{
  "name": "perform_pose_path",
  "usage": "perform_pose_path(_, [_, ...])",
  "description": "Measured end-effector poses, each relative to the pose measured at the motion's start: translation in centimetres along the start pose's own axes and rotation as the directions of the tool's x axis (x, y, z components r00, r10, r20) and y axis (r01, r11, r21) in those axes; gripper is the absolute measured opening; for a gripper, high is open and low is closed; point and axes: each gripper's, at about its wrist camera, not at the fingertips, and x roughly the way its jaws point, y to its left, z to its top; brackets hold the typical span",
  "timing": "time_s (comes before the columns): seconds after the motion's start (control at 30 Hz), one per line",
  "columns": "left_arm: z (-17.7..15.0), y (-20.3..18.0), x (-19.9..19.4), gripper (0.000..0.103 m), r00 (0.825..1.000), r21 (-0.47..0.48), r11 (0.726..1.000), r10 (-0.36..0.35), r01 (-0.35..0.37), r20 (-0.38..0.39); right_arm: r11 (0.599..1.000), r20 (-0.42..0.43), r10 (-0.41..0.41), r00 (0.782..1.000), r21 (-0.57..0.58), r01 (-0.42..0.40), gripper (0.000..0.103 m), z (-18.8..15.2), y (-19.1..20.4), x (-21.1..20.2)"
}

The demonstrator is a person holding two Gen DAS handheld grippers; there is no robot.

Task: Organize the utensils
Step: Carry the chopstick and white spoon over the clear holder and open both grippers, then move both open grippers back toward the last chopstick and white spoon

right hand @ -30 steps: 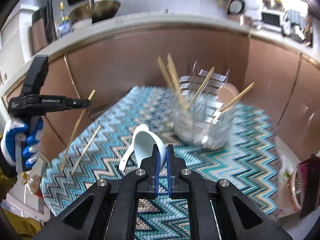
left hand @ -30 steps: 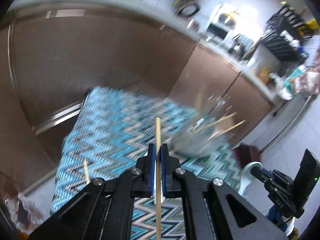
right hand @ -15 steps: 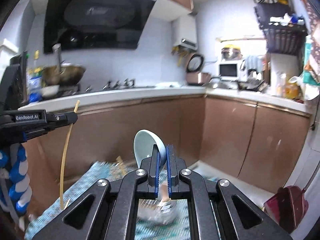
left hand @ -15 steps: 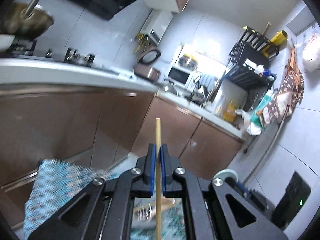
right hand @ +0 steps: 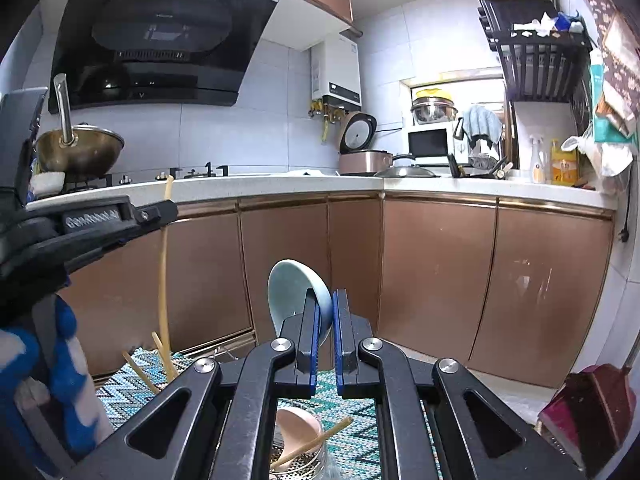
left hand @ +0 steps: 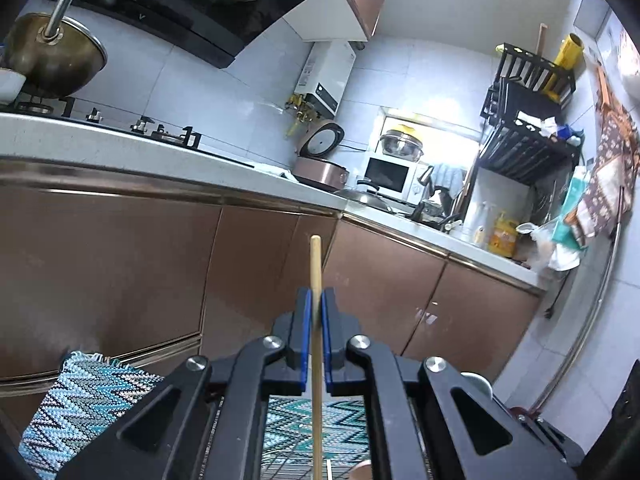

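Left wrist view showed the left claw (left hand: 316, 312) closed tight on a single wooden chopstick (left hand: 316, 344), which ran upright between the blue pads and stuck out past the fingertips toward the brown cabinet doors (left hand: 384, 292). Below the claw lay a zigzag-patterned cloth (left hand: 80, 400), with a bit of wire rack (left hand: 288, 468) showing near the bottom edge.

Right wrist view showed the right claw (right hand: 326, 312) pinched shut on a pale blue spoon (right hand: 296, 296), its bowl raised above the fingertips and tilted to the left. At the left side of that view, the left claw (right hand: 160, 214) held the chopstick (right hand: 162, 280) hanging nearly straight down, its lower end near the cloth (right hand: 132, 380). Two more chopsticks (right hand: 140, 372) leaned just beside that end; what they stood in was hidden. A gloved hand (right hand: 44, 380) in blue and white gripped the left claw's handle. Directly under the right claw sat a clear holder (right hand: 304, 456) on the cloth, containing a pink spoon (right hand: 298, 424) and another chopstick (right hand: 316, 442) lying slantwise. Beyond, along the far wall, a wok (right hand: 80, 152) rested on the stove.
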Motion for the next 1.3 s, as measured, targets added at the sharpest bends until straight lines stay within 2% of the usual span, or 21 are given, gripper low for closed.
perform_pose_path(0.27, [-3.4, 0.4, 0.0, 0.006, 1.000, 0.019, 1.000, 0.019, -0.019, -0.007, 1.000, -0.019, 0.016, 1.000, -0.007, -0.017, 0.007, -2.8, 0.6, 0.4])
perform_pose_path(0.4, [-3.9, 0.6, -0.7, 0.007, 0.999, 0.028, 0.999, 0.023, -0.022, -0.027, 0.999, -0.036, 0.032, 0.999, 0.011, -0.031, 0.014, -3.8, 0.7, 0.0])
perform_pose_path(0.47, [-3.8, 0.5, -1.4, 0.012, 0.999, 0.034, 0.999, 0.025, -0.024, -0.030, 0.999, -0.039, 0.029, 0.999, 0.018, -0.028, 0.018, -4.0, 0.7, -0.5])
perform_pose_path(0.5, [-3.7, 0.5, -2.0, 0.015, 0.999, 0.033, 0.999, 0.026, -0.025, -0.029, 1.000, -0.036, 0.022, 0.999, 0.016, -0.021, 0.020, -4.0, 0.8, -0.8])
perform_pose_path(0.57, [-3.3, 0.7, -3.1, 0.028, 0.999, 0.025, 0.999, 0.028, -0.028, -0.026, 1.000, -0.027, 0.016, 1.000, 0.028, -0.015, 0.029, -3.8, 0.6, -1.7])
perform_pose_path(0.63, [-2.9, 0.8, -4.4, 0.031, 0.999, 0.023, 0.999, 0.030, -0.029, -0.026, 0.999, -0.011, 0.008, 1.000, 0.040, -0.008, 0.041, -3.5, 0.3, -2.7])
perform_pose_path(0.87, [-0.9, 1.4, -9.9, 0.036, 0.995, 0.013, 0.995, 0.100, -0.100, -0.026, 0.996, 0.028, -0.038, 0.999, 0.078, 0.036, 0.054, -1.9, -0.5, -8.0])
perform_pose_path(0.93, [-0.4, 1.7, -12.2, 0.038, 0.991, 0.000, 0.992, 0.130, -0.130, -0.023, 0.994, 0.027, -0.053, 0.998, 0.093, 0.051, 0.068, -1.3, -0.7, -9.5])
perform_pose_path(1.03, [0.2, 2.0, -15.0, 0.040, 0.988, -0.010, 0.988, 0.151, -0.152, -0.014, 0.993, 0.028, -0.063, 0.998, 0.104, 0.059, 0.080, -0.5, -0.3, -11.9])
perform_pose_path(1.1, [0.5, 2.1, -17.5, 0.041, 0.985, -0.008, 0.985, 0.171, -0.171, -0.010, 0.993, 0.023, -0.066, 0.998, 0.101, 0.063, 0.083, 0.1, 0.4, -13.5])
perform_pose_path(1.2, [1.0, 2.2, -20.8, 0.045, 0.981, -0.001, 0.981, 0.193, -0.193, -0.007, 0.994, 0.028, -0.074, 0.997, 0.081, 0.072, 0.096, 0.8, 1.7, -16.0])
perform_pose_path(1.3, [1.4, 2.3, -23.9, 0.046, 0.979, 0.002, 0.979, 0.203, -0.203, -0.004, 0.995, 0.041, -0.063, 0.997, 0.076, 0.060, 0.099, 1.6, 2.7, -18.3])
